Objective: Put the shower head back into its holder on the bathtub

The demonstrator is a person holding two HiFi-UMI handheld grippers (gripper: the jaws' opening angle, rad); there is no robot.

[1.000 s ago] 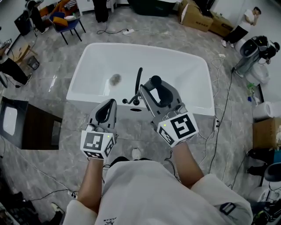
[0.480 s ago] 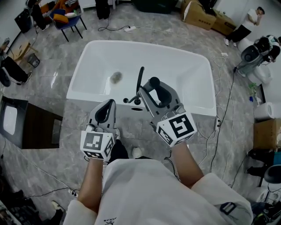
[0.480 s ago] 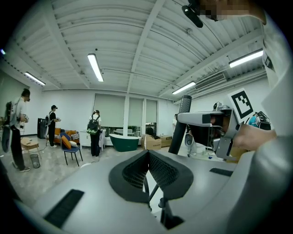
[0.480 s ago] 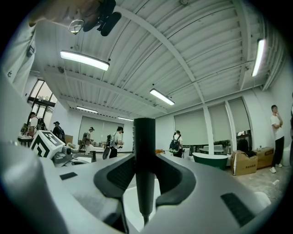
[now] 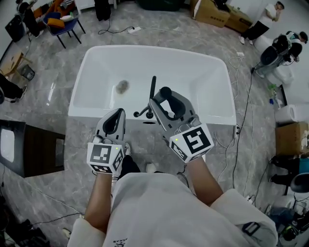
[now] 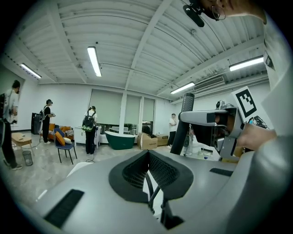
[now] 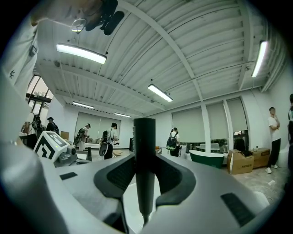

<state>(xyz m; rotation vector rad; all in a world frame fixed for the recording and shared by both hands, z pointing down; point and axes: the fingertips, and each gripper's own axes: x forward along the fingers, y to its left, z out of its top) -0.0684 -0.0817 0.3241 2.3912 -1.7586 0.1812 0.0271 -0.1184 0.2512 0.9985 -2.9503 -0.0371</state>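
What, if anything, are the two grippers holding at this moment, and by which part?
The right gripper clamps the black shower head by its handle; the left gripper holds nothing.

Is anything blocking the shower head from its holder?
Nothing visible is. The right gripper holds the shower head right by the black fitting on the bathtub rim; the left gripper is beside it.

Premises: large open test hall, not a home. Evidence: freestanding white bathtub (image 5: 149,48) on grey tiled floor (image 5: 46,103), loose cables (image 5: 245,112), cardboard boxes (image 5: 211,13), ceiling strip lights (image 6: 94,61), second green tub (image 6: 120,139).
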